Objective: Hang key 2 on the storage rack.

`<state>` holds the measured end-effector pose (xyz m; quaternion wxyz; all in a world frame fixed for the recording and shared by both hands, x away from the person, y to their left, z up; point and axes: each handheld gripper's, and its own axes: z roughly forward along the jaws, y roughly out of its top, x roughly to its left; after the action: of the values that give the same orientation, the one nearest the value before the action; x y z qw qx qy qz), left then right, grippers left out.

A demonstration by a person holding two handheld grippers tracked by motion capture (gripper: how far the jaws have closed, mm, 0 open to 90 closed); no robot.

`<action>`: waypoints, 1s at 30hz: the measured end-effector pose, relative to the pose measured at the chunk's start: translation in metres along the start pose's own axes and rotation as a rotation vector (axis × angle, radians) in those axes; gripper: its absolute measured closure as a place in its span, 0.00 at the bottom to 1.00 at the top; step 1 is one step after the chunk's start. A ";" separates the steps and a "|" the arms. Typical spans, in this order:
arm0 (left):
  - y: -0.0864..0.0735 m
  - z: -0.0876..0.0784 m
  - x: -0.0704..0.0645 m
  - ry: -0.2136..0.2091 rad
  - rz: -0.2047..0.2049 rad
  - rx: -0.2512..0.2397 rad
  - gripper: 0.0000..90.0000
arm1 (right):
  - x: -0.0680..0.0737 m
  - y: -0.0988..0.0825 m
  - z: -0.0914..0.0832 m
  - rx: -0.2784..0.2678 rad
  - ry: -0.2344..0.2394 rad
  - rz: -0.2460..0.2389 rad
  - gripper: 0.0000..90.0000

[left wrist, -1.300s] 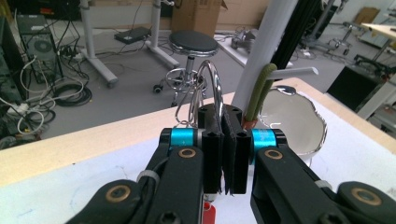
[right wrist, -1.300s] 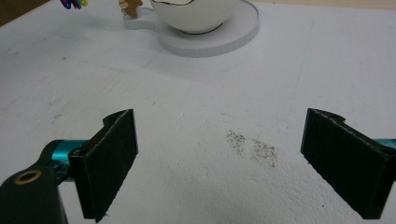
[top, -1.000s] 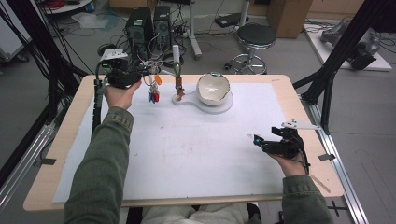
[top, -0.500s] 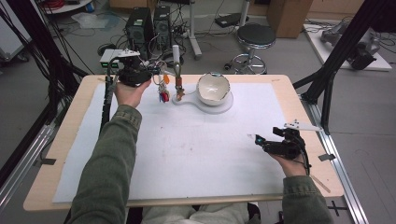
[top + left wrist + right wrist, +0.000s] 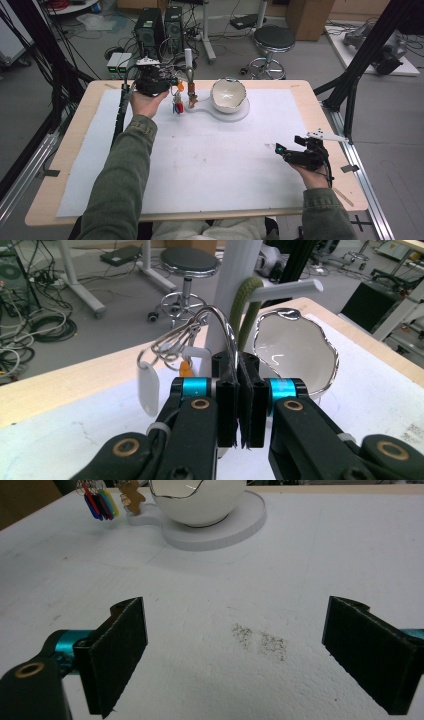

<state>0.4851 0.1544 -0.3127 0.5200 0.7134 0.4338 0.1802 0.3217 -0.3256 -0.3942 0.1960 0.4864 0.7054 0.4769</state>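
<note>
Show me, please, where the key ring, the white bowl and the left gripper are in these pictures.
key ring (image 5: pixel 226 327): left gripper view, on the chrome loop above the shut jaws.
white bowl (image 5: pixel 228 93): high view, on its inner wall.
left gripper (image 5: pixel 239 405): left gripper view, between its fingertips.

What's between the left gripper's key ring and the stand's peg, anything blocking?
Nothing visible blocks it. The left gripper is shut on the silver key ring, right in front of the white stand. The peg sticks out bare to the right; the white bowl sits lower, beside it.
</note>
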 end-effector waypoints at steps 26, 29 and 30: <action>-0.016 -0.016 0.008 -0.014 -0.077 -0.087 0.45 | 0.001 -0.005 -0.006 -0.081 -0.084 -0.037 0.01; -0.017 -0.023 0.009 -0.009 -0.076 -0.102 0.45 | 0.001 -0.006 -0.006 -0.081 -0.087 -0.032 0.01; -0.018 -0.026 0.009 -0.010 -0.076 -0.108 0.45 | 0.001 -0.006 -0.006 -0.084 -0.093 -0.041 0.01</action>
<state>0.4645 0.1783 -0.3204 0.5664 0.6681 0.4478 0.1798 0.3139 -0.3277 -0.3969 0.2586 0.4847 0.6848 0.4788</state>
